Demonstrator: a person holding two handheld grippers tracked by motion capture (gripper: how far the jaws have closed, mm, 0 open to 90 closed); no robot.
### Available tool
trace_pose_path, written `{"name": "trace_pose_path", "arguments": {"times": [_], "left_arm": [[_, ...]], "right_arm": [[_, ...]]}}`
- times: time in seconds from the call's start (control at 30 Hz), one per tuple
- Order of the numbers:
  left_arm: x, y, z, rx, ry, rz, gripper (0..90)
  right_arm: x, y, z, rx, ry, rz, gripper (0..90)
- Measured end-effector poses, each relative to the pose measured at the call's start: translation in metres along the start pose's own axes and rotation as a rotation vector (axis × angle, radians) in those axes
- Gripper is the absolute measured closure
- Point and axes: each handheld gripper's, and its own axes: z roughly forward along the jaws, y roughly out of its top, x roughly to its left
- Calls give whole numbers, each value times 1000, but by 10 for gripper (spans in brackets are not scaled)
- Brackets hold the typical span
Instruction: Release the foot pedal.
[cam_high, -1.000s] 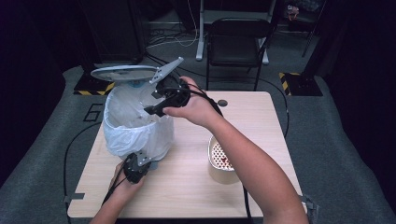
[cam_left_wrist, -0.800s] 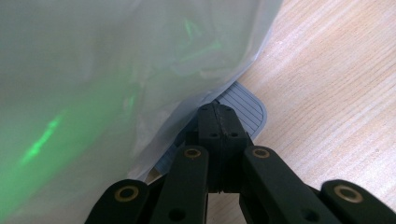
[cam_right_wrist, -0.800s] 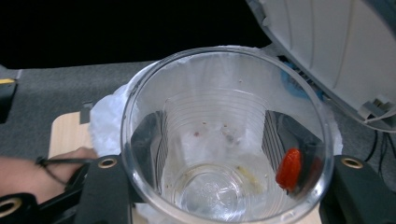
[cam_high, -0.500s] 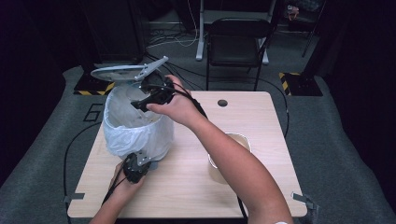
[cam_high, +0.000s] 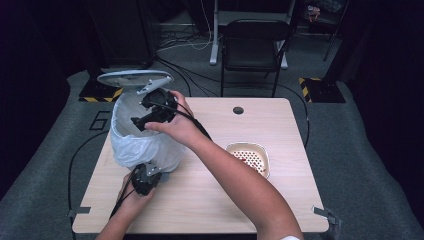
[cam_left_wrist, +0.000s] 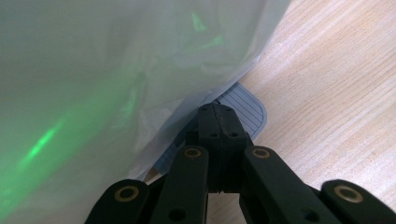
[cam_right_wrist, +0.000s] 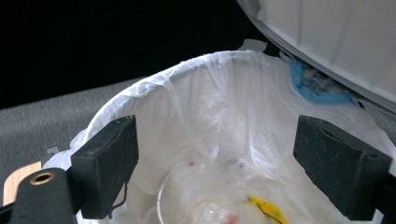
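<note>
— What does your right gripper see that the high view cannot?

— From above I only see my right hand holding it over the mouth of the bin, at the table's far left. Its own camera looks straight down inside: the white liner, a clear plastic cup lying at the bottom, and a yellow scrap just right of the cup. My jaws stand wide apart with nothing between them, the cup well below them. The raised lid hangs at the upper right there, with a blue piece under its edge.

— And your left one?

— The left gripper sits low at the bin's near side. Its view shows the jaws pressed together, tips on a grey ribbed pedal that sticks out from under the liner; I cannot tell whether they pinch it.

— Anything else on the table?

— A beige bowl with a red-dotted inside, to the right of my forearm.
</note>
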Motion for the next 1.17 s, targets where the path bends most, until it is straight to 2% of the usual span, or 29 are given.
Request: {"name": "trace_pose_path", "arguments": {"times": [0.03,0.1,0.13,0.2,0.3,0.33,0.37,0.4,0.43,0.47,0.5,0.57,0.6,0.67,0.7,0.73,0.77,0.8,0.83,0.87,0.9,0.93,0.97,1.0,1.03,1.07,1.1,1.13,1.17], "left_arm": [[1,0,0,-6,-19,-6,900],[3,0,0,-5,-22,-16,900],[5,-1,0,-9,-33,-24,900],[6,-2,-2,-15,-53,-63,894],[14,-6,-8,-19,-113,-84,816],[18,-7,-9,-42,-128,-104,786],[24,-8,-13,-36,-149,-87,756],[25,-9,-16,-46,-153,-116,716],[20,-9,-17,-108,-160,-213,689],[19,-9,-18,-125,-172,-241,671],[21,-10,-20,-113,-187,-229,648],[21,-10,-21,-111,-209,-225,617],[19,-10,-22,-113,-210,-236,608],[19,-10,-23,-108,-221,-228,584],[21,-10,-25,-80,-216,-200,566],[19,-9,-25,-83,-214,-222,548],[22,-10,-27,-67,-209,-192,530],[28,-11,-30,-32,-183,-127,515],[24,-13,-30,-62,-209,-206,505],[23,-15,-31,-86,-217,-224,488],[24,-18,-34,-74,-224,-210,468],[29,-22,-37,-49,-200,-168,459],[27,-26,-39,-53,-200,-231,445],[30,-31,-41,-49,-189,-245,428],[29,-35,-42,-64,-193,-308,419],[32,-40,-44,-63,-197,-330,410],[41,-43,-44,-84,-173,-247,405],[44,-47,-44,-83,-188,-270,404],[48,-52,-46,-68,-180,-275,402]], "right_arm": [[-1,-2,-3,-2,1,11,138],[-2,-4,-6,0,5,15,139],[-5,-11,-18,-9,4,20,139],[-10,-20,-35,0,2,9,140],[-21,-36,-61,8,-24,15,145],[-25,-42,-69,10,-39,21,146],[-30,-47,-76,18,-56,24,146],[-34,-52,-82,22,-74,27,148],[-38,-58,-89,28,-89,32,149],[-41,-64,-95,32,-105,36,155],[-43,-70,-100,39,-117,44,157],[-48,-82,-111,45,-139,27,164],[-49,-88,-115,46,-152,24,166],[-53,-100,-124,50,-165,28,166],[-54,-106,-128,47,-167,39,167],[-55,-112,-133,48,-169,46,173],[-56,-118,-138,46,-175,47,183],[-55,-124,-143,48,-183,44,185],[-55,-131,-148,47,-190,37,185],[-54,-138,-154,44,-190,36,185],[-54,-146,-160,42,-191,42,185],[-53,-154,-166,34,-197,47,185],[-53,-162,-173,30,-196,54,185],[-52,-170,-180,23,-203,66,185],[-51,-178,-187,24,-216,78,185],[-50,-187,-193,39,-234,80,185],[-50,-195,-199,49,-252,82,185],[-50,-202,-205,54,-266,95,185],[-50,-211,-210,54,-275,100,185]]}}
